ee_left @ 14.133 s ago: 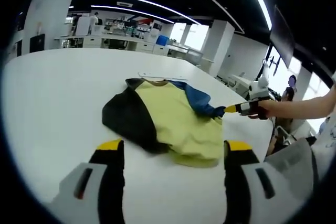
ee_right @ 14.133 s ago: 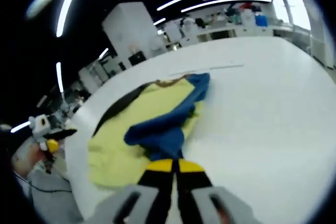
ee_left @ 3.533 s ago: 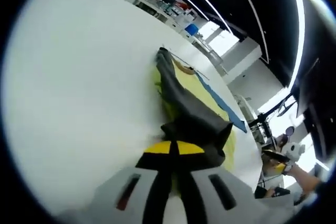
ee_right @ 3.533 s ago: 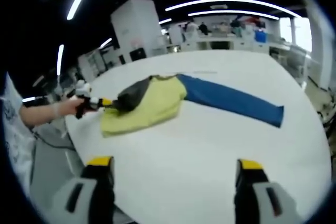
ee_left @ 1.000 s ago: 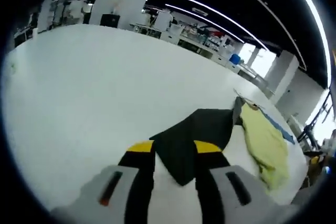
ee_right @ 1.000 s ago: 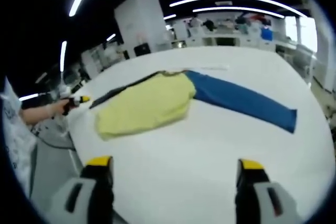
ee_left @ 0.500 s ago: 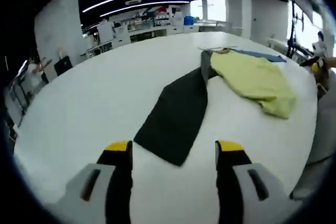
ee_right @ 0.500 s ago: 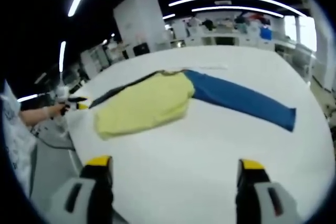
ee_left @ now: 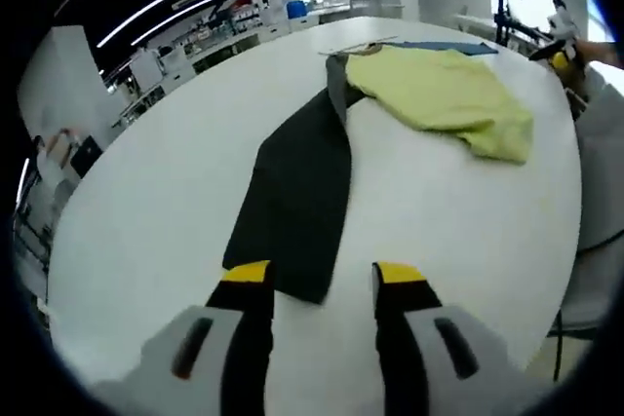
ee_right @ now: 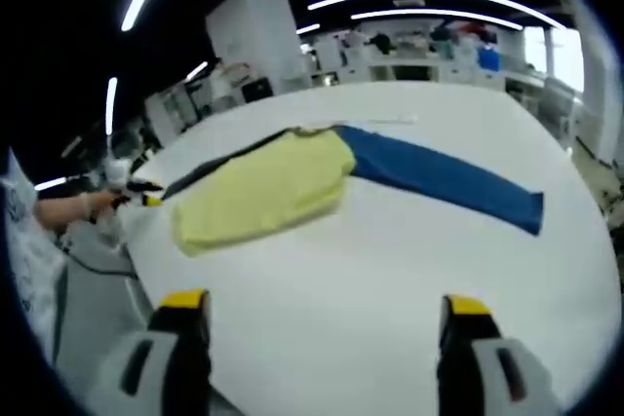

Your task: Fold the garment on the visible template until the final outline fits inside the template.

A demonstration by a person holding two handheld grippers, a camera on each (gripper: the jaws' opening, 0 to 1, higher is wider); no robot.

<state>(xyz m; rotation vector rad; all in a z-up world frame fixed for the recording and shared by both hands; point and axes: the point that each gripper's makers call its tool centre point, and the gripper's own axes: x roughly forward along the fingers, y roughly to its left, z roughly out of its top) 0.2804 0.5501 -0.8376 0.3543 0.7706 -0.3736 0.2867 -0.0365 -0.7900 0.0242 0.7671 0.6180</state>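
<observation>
The garment (ee_left: 429,94) lies spread on the white counter (ee_left: 146,202), its yellow body (ee_right: 263,187) in the middle. The black sleeve (ee_left: 292,192) stretches flat out to one side and the blue sleeve (ee_right: 444,182) to the other. In the left gripper view, the black sleeve's cuff end sits just ahead of the left claw (ee_left: 322,275), between its yellow-tipped jaws but not touched by them. A thin pale line (ee_left: 356,44), hard to make out, runs on the counter just beyond the collar. No containers are on the counter.

The left claw stands open, holding nothing. The right claw (ee_right: 317,304) is open wide and also holds nothing, hanging well short of the garment above bare counter.

A second ago the left claw was pinching the black sleeve's end; it has let go, and the sleeve now lies straight. The blue sleeve has stayed laid out for several seconds. In the right gripper view, a hand (ee_right: 88,204) holds the left claw at the counter's far edge.
</observation>
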